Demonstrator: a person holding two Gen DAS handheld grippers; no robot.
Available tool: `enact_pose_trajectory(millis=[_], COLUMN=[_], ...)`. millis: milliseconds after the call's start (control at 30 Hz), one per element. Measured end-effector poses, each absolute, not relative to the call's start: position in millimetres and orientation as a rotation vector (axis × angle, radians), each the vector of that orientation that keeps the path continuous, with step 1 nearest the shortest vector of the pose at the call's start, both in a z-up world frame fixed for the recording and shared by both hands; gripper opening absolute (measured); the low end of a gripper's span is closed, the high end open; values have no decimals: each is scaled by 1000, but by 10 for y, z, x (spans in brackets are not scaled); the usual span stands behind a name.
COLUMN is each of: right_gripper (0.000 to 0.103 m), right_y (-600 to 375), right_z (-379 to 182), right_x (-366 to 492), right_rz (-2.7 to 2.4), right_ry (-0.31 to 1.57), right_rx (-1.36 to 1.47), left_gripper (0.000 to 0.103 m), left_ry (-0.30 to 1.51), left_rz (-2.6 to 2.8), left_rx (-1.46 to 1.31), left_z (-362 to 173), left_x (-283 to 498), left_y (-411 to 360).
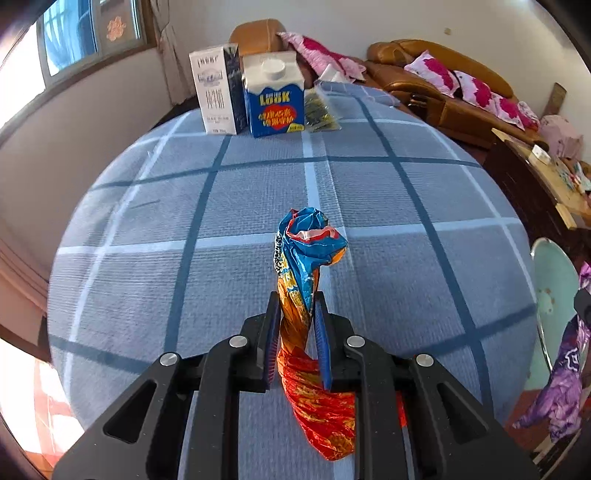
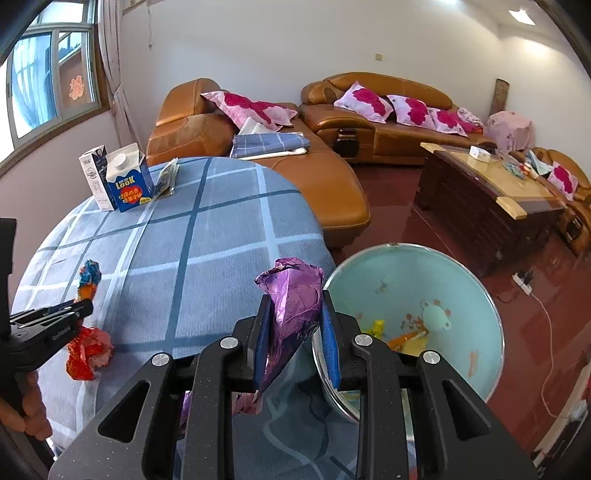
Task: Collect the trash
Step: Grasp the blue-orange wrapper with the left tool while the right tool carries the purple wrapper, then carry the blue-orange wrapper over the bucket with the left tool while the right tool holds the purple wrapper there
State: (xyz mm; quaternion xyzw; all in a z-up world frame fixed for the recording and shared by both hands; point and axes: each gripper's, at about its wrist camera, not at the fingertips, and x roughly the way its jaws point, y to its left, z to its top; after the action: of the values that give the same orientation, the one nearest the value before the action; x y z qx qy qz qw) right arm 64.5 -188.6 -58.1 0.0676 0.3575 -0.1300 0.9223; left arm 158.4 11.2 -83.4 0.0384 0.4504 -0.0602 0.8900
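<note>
Orange-and-blue wrapper (image 1: 306, 280) was clamped in the left tongs (image 1: 297, 314) above the checked bench (image 1: 388, 206); the right tongs (image 2: 293, 317) pinched a purple wrapper (image 2: 291, 295) beside the teal bin (image 2: 461, 280).

We see a bright room in daylight. In both views the light enters from the window (image 1: 74, 40) at about 10 o'clock, and there the panes and the wall below are overexposed to white. In the left wrist view a strong glare burns out the floor at 8 o'clock. The checked tabletop (image 1: 221, 206) is lit evenly, with only soft shadows. The foil wrappers give small shiny reflections. A ceiling lamp (image 2: 521, 16) glows at 1 o'clock in the right wrist view. The fisheye lens bends straight lines strongly near the edges, and the corners are black. The centre is sharp; the rim is slightly smeared.
</note>
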Motion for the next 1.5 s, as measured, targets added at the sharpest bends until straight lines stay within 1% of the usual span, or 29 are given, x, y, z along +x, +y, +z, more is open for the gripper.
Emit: enact_pose_trajectory(millis=[233,867,1267,1500], right_gripper=[26,26,26,26], right_y=[-1913,-2347,-2517,-2688], right_z=[-575,-581,-490,-527], right_x=[374,-136,-176,-192], right_rz=[-291,-370,-406,-450], right_ry=[713,665,639,639], right_rx=[139,187,214,230], left_gripper=[18,18,18,18], left_ry=[912,836,783,766], left_rz=[-162,-296,-342,-385], left_rx=[95,203,228,247], left_z=[-734,-547,-349,-300], left_x=[1288,738,666,699], left_y=[75,-602,-941,-1189])
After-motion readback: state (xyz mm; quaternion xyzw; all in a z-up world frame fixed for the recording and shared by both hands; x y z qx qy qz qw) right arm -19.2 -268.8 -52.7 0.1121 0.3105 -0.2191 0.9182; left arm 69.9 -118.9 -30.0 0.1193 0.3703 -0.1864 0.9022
